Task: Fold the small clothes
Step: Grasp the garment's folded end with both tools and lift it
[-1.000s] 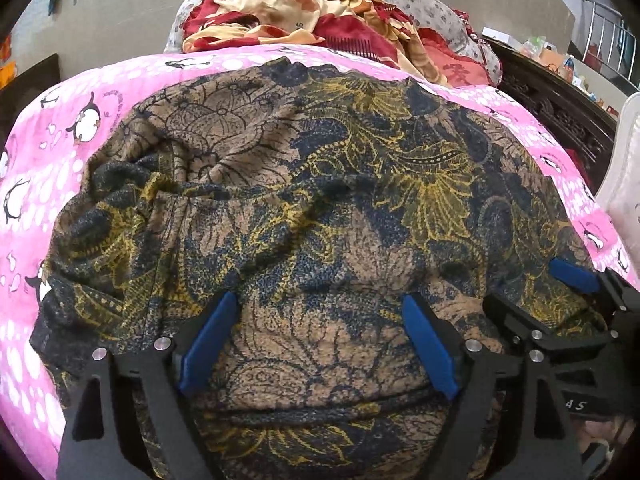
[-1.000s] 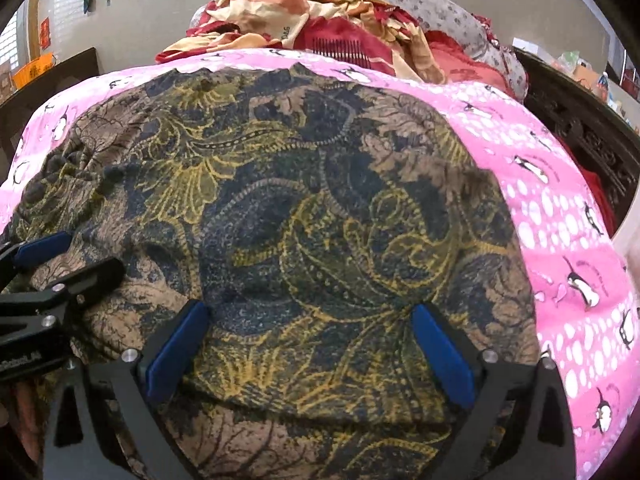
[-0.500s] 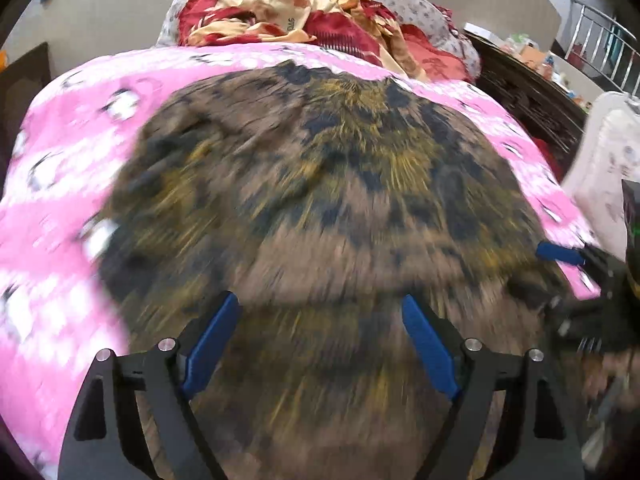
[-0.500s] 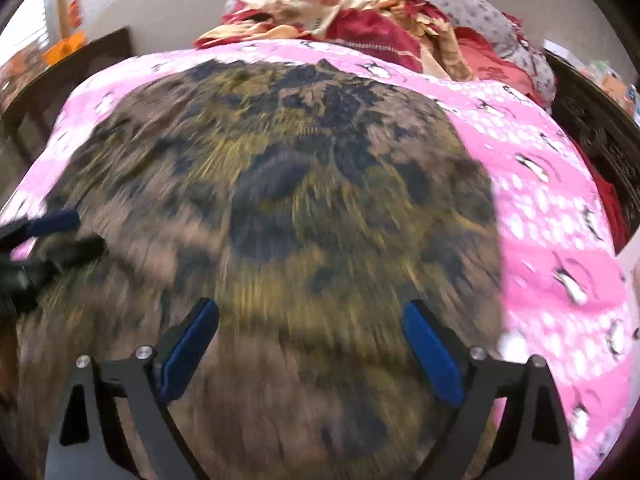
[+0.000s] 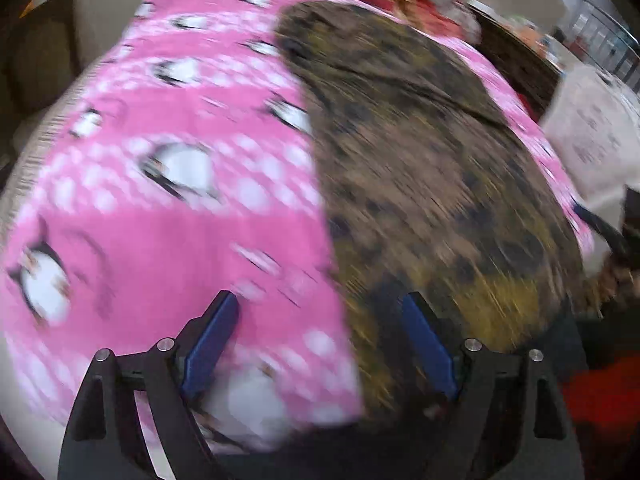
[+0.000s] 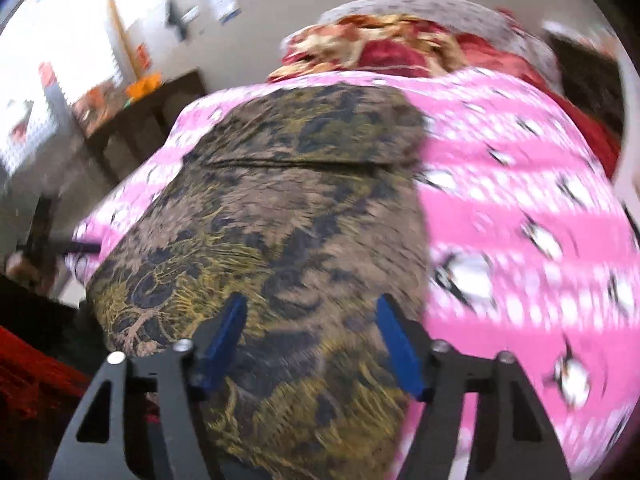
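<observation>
The brown, navy and mustard floral-print garment [image 5: 432, 168] lay spread flat on a bed covered by a pink blanket printed with white penguins [image 5: 180, 184]. In the left wrist view the cloth filled the right half of the bed, its left edge running from far to near, and the pink cover lay bare to the left. In the right wrist view the same garment [image 6: 288, 216] sat left of centre, with a straight dark fold line crossing it toward the far end and the pink blanket [image 6: 520, 208] exposed on the right. Both pictures were smeared by motion blur, so the fine print was hard to read.

The left gripper [image 5: 320, 344] hovered over the near left edge of the garment with its blue-padded fingers [image 5: 210, 344] spread apart and nothing pinched between them; the left finger stood over pink blanket, the right one over the patterned cloth. The right gripper [image 6: 312, 344] hung over the near part of the garment. Its fingers [image 6: 224, 340] had just been closing, yet a clear gap remained between them, and the cloth appeared to lie beneath them rather than clamped by the pads.

At the far end of the bed lay a crumpled red, cream and orange floral bedding heap [image 6: 384, 44]. A dark wooden side cabinet [image 6: 148, 120] stood beyond the bed's far left corner in the right wrist view.
</observation>
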Tool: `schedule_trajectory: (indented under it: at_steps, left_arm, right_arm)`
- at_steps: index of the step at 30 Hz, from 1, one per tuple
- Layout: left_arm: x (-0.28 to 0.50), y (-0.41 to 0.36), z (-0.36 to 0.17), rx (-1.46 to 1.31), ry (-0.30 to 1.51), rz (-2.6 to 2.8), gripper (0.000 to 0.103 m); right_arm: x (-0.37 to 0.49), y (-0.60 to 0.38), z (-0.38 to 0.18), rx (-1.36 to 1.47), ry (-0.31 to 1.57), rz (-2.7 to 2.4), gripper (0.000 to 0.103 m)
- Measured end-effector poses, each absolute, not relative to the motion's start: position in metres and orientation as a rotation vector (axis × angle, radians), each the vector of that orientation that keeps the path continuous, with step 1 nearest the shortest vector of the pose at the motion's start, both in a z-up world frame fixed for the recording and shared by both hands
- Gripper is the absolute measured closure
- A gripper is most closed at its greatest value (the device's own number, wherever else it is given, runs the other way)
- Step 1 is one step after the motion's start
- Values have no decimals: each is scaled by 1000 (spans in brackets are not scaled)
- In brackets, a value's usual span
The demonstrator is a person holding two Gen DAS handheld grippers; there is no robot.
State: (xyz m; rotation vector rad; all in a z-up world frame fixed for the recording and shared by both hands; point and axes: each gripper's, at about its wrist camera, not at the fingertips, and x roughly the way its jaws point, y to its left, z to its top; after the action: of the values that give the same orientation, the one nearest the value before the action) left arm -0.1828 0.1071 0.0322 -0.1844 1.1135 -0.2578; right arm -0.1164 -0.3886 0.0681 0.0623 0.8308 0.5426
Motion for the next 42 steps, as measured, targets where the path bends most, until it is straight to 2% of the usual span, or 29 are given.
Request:
schedule_trajectory:
  at_steps: [2, 5, 14, 16, 18, 20, 27, 28, 30, 37, 39, 42]
  left_arm:
    - [-190, 89, 24, -165, 1140, -330, 38]
    - [-191, 73, 18, -107, 1144, -356, 38]
    - [-183, 81, 14, -320, 1150, -610, 38]
    - [-178, 81, 14, -370, 1130, -633, 46]
    - [-171, 83, 12, -355, 1116, -576, 68]
    - [-162, 88, 10, -375, 1100, -543, 76]
    - [-168, 78, 12, -360, 1124, -635, 76]
    - [-168, 79, 12, -337, 1130, -617, 76]
    - [-167, 86, 11, -367, 1126, -601, 76]
    - [-169, 83, 11, -338, 1119, -595, 76]
    - [-169, 81, 11, -355, 1118, -586, 76]
    - [-167, 85, 11, -384, 1107, -571, 76]
  right_arm:
    - [-122, -402, 63, 116, 826, 519, 45]
    - [-128, -406, 62, 134, 817, 526, 46]
    - [-151, -426, 58, 177, 808, 525, 48]
    - [-158, -433, 55, 197, 821, 538, 48]
    - [-164, -436, 52, 205, 833, 554, 48]
    - [-169, -437, 48, 207, 843, 565, 48]
    - [-173, -438, 30, 215, 875, 584, 48]
    - [-172, -439, 29, 213, 867, 572, 49]
    - [-168, -447, 26, 231, 859, 544, 62]
    - [-166, -454, 18, 329, 929, 678, 63]
    - [-164, -457, 15, 343, 919, 674, 68]
    - [-154, -459, 10, 472, 876, 708, 68]
